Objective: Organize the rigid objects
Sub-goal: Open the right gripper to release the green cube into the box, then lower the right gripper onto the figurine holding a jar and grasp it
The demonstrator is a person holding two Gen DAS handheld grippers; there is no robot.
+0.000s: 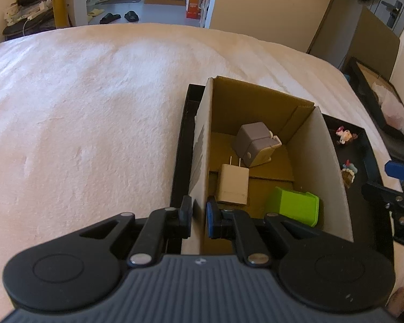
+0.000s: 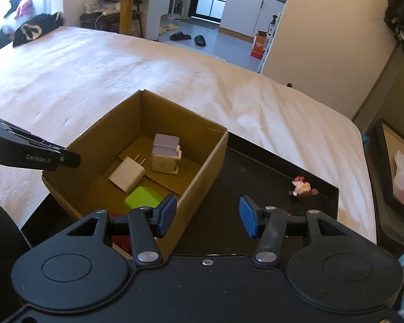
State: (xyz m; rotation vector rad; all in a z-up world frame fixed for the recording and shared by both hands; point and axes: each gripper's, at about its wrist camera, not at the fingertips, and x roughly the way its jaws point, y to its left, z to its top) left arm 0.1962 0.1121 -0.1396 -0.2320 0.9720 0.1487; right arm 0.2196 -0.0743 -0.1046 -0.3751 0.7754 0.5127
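A cardboard box (image 1: 202,145) (image 2: 202,167) stands in a black tray (image 1: 179,167) (image 2: 245,177) on the bed. In it lie a white plug charger (image 1: 233,185) (image 2: 128,175), a grey and beige block toy (image 1: 253,142) (image 2: 164,154) and a green block (image 1: 293,206) (image 2: 144,199). My left gripper (image 1: 199,218) is shut on the box's left wall. My right gripper (image 2: 207,216) is open and empty, low over the tray beside the box's right wall. Two small figurines (image 1: 344,134) (image 1: 348,173) lie in the tray; one shows in the right wrist view (image 2: 301,188).
The pale bed cover (image 1: 94,107) (image 2: 94,75) spreads left and behind. A second black tray (image 1: 374,91) (image 2: 385,167) with a white bag sits off the bed at right. A dark plush toy (image 2: 37,28) lies at the bed's far left corner.
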